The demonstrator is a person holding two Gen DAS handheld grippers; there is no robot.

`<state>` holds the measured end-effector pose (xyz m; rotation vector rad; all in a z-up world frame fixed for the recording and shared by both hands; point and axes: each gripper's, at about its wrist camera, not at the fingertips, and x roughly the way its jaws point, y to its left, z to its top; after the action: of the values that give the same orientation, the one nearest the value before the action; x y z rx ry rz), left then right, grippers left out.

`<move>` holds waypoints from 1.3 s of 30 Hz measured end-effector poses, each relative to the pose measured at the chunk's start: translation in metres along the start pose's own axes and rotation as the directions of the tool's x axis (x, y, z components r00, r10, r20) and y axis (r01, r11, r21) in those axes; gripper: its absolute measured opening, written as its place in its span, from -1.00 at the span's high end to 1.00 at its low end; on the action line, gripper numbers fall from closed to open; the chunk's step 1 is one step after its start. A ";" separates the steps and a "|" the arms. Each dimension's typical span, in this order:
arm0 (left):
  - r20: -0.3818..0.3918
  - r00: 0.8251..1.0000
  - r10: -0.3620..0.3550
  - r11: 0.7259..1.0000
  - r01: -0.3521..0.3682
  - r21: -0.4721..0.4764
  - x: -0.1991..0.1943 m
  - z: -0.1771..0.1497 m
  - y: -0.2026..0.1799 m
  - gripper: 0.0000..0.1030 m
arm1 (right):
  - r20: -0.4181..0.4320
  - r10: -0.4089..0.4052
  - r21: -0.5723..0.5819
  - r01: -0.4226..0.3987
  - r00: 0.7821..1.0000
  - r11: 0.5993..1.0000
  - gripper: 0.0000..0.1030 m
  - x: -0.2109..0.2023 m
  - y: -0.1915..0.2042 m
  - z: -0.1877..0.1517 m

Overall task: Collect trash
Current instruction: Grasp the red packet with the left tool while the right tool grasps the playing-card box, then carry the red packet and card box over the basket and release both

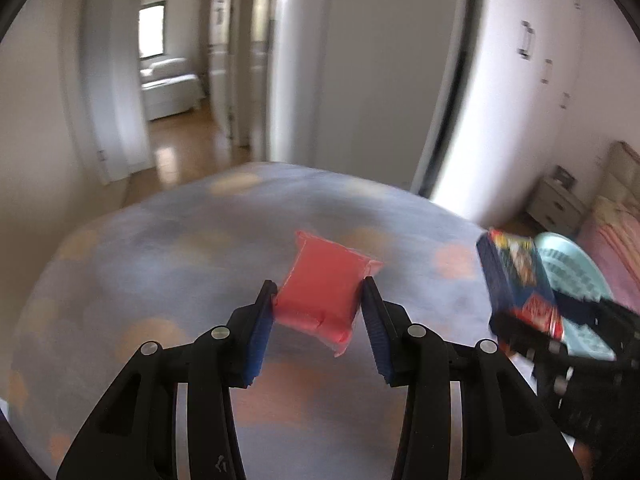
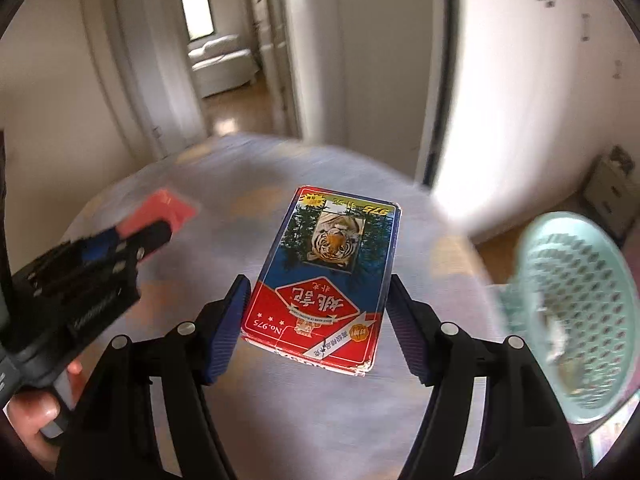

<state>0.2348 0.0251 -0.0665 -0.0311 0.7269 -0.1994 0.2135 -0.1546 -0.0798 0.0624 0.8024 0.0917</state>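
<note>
Red packet and a tiger-printed card box, each held in a gripper above a bed.

Left gripper pinches the soft red packet between its blue pads, lifted over the blue bedspread with orange spots. Right gripper clamps the sides of the card box, printed face up. Beside it on the right stands a tilted mint-green mesh basket.

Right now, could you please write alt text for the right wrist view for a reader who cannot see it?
The right hand-held gripper grips a playing-card box with a tiger picture, above a pale blue bedspread. A mint mesh basket is at right; the left hand-held gripper with a pink packet is at left.
</note>
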 end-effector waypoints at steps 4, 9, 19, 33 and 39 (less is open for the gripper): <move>0.008 0.998 -0.068 0.996 0.067 0.052 -0.005 0.006 -0.043 0.20 | 0.056 -0.044 0.058 0.041 0.997 0.997 -0.26 -0.034 -0.045 0.002; 0.013 0.989 -0.150 0.983 0.147 0.110 -0.005 0.020 -0.098 0.20 | 0.136 -0.077 0.145 0.057 0.988 0.988 -0.25 -0.078 -0.097 0.007; -0.048 0.955 -0.292 0.932 0.296 0.212 0.017 0.026 -0.208 0.20 | 0.130 -0.198 0.341 0.143 0.972 0.929 -0.25 -0.105 -0.208 -0.003; -0.224 0.923 -0.313 0.893 0.367 0.261 0.095 0.006 -0.283 0.17 | -0.004 -0.241 0.502 0.210 0.971 0.839 -0.25 -0.085 -0.295 -0.025; -0.229 0.913 -0.338 0.892 0.388 0.231 0.103 0.005 -0.285 -0.32 | -0.030 -0.234 0.497 0.218 0.972 0.840 -0.26 -0.074 -0.302 -0.020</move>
<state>0.2651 -0.2743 -0.1027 0.1165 0.8687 -0.6706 0.1654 -0.4624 -0.0684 0.4578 0.7792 -0.3461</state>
